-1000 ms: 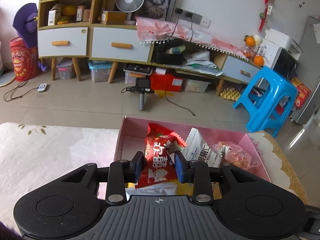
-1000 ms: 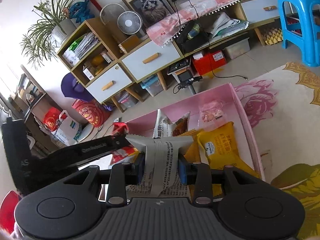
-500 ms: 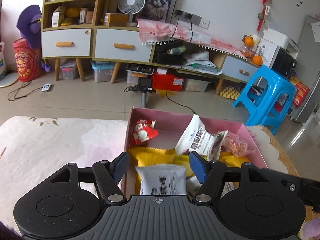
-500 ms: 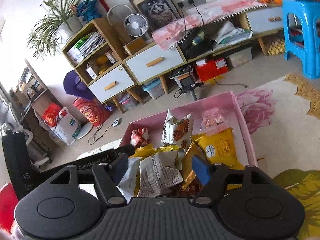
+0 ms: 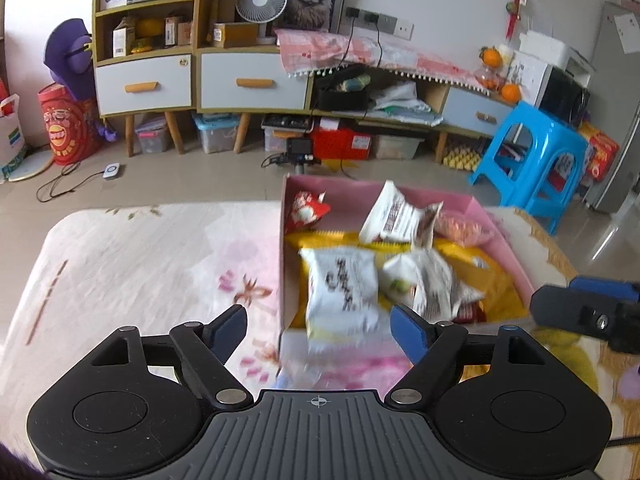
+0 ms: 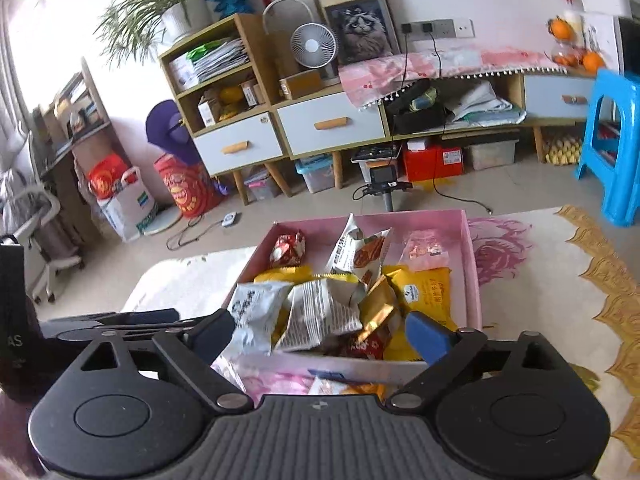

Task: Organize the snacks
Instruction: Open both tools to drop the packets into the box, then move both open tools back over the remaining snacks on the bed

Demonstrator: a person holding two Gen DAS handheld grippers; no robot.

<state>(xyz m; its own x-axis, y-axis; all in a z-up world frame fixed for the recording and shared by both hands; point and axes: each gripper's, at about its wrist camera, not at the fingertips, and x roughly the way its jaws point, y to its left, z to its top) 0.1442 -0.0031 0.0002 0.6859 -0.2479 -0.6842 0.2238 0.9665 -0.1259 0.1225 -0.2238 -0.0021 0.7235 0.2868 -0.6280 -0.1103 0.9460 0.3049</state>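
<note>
A pink box [image 5: 508, 254] [image 6: 474, 264] on the floral tablecloth holds several snack packets: a small red packet [image 5: 306, 210] [image 6: 287, 249] at its far left, white packets [image 5: 344, 290] [image 6: 320, 312] and yellow packets [image 6: 426, 290]. My left gripper [image 5: 320, 326] is open and empty, just short of the box's near left corner. My right gripper [image 6: 320, 330] is open and empty above the box's near edge. The right gripper's finger shows at the right of the left wrist view [image 5: 576, 312].
The table's far edge lies just behind the box. Beyond it are the tiled floor, a camera on a small tripod [image 6: 382, 184], a blue plastic stool [image 5: 532, 160] and a low cabinet with drawers [image 5: 252, 84].
Both grippers opened: the left let go of the red packet and the right let go of a white packet, both now in the box. Both grippers pulled back toward the near side.
</note>
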